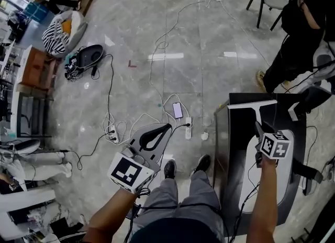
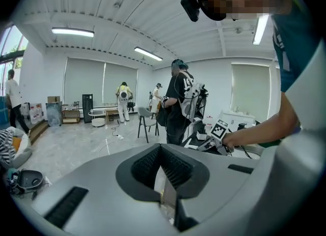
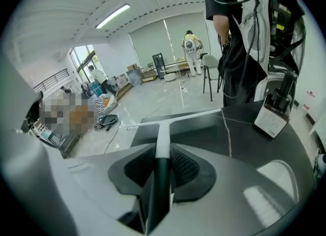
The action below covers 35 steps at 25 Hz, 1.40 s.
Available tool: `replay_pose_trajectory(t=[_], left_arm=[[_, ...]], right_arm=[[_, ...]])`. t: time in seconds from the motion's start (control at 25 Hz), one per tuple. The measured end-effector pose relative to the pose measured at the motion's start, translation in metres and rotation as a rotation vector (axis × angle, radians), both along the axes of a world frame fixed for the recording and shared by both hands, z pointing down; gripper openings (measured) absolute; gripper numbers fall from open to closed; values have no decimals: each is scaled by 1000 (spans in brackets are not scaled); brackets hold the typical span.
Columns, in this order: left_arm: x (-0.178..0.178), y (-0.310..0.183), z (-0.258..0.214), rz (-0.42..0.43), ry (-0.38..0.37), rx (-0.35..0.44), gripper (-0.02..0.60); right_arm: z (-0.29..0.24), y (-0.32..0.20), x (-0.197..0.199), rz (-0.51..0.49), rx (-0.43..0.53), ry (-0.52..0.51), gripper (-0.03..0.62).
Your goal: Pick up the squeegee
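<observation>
Grasp stage is judged reached, lift not yet shown. Squeegee (image 3: 162, 136) is seen lying on the dark bench (image 1: 230, 147), with its white blade along the far edge and its handle pointed back toward the person. Right gripper (image 1: 259, 132) is set down over the handle. In the right gripper view the dark handle is sandwiched between the two pads, which appear pressed against it on both sides, so the grip is taken as made. The blade looks to be resting on the bench top, though that contact cannot be confirmed from either view. Left gripper (image 1: 167, 128) is held out over the floor (image 1: 172, 37), well apart from the bench. Its jaws are closed together with nothing between them, and no part in the task appears to be taken by it. White oval board (image 1: 261, 184) is also seen on the bench, nearer the person and under the right forearm. What is left, as judged: the squeegee is to be raised clear of the bench with the hold kept firm.
</observation>
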<state>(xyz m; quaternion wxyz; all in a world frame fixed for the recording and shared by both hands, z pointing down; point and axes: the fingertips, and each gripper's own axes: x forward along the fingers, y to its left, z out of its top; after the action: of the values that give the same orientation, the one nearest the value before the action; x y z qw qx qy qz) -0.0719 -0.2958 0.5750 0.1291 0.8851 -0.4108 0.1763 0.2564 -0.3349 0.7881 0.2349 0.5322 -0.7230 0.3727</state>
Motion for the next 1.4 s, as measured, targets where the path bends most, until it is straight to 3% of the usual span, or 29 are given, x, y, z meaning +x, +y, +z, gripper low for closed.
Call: replay_pose_trajectory(t=[0.52,1.0,1.12,1.4], left_arm=[[-45,12,-81,-4,18,166,5],[-84,29,-189,-2,71,332,5],[-92,33,-202,14,50,366,5],[-119,55,-219,39,89,438,5]], right_arm=[[-139,11,-12,49,202,-39,101],[-325,47,-43,40,460,-82,101],[-362,61,-50,40,534,-79,101],[-431,108,-88,31,711,-56,101]])
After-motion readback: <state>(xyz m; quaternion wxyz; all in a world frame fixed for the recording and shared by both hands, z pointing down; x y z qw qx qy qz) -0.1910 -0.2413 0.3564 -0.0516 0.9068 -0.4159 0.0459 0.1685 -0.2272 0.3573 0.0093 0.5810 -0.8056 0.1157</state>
